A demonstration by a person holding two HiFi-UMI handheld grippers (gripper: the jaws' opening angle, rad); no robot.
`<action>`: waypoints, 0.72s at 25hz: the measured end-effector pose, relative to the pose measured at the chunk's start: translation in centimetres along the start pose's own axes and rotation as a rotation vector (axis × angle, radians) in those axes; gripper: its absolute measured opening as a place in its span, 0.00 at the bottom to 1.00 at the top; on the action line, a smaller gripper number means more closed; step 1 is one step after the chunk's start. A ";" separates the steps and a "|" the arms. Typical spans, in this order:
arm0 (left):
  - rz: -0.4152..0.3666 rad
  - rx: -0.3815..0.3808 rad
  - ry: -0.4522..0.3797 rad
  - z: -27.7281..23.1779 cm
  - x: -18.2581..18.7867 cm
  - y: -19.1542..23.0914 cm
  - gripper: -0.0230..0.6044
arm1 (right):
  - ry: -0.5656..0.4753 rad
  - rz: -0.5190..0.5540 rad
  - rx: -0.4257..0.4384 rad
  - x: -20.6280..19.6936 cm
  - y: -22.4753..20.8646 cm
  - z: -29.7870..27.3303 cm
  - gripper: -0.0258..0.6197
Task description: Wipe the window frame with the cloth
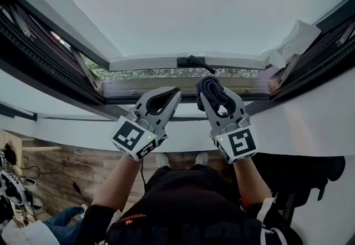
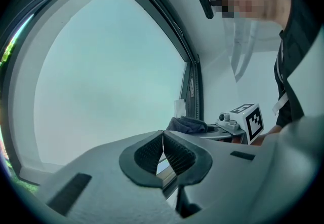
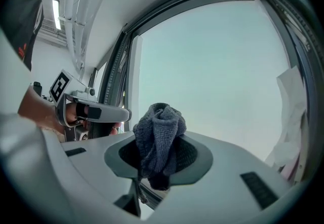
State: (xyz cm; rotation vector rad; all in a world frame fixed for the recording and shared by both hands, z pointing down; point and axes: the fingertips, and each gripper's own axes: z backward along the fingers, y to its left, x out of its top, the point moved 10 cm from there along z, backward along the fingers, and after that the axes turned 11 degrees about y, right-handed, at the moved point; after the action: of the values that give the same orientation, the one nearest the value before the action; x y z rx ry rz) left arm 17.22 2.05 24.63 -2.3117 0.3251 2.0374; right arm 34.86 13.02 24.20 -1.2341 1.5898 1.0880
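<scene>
Pale daylight fills the big window pane (image 1: 188,11), green leaves (image 1: 161,73) show past its far edge, white wall (image 1: 310,122) on the right, wooden floor (image 1: 66,174) down left.

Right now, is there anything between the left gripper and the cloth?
Nothing. In the head view the gap between the left gripper and the cloth is bare; only the window frame shows behind.

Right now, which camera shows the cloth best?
The right gripper view: the cloth fills the centre, bunched in the right gripper. The head view shows a dark wad; the left gripper view, a small distant lump.
</scene>
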 end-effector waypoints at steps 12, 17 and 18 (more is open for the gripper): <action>0.014 0.003 0.010 -0.8 -0.4 -0.8 0.07 | 0.009 -0.001 0.007 -0.5 -0.7 0.7 0.21; 0.009 0.005 0.012 -0.8 -0.4 -0.8 0.07 | 0.006 -0.005 0.010 -0.7 -0.7 0.6 0.20; 0.009 0.005 0.011 -0.8 -0.4 -0.8 0.07 | 0.005 -0.004 0.011 -0.6 -0.7 0.6 0.21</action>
State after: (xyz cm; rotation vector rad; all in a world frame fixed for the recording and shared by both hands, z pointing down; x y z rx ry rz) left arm 18.11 2.72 25.00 -2.3232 0.3410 2.0268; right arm 35.70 13.62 24.53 -1.2331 1.5946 1.0731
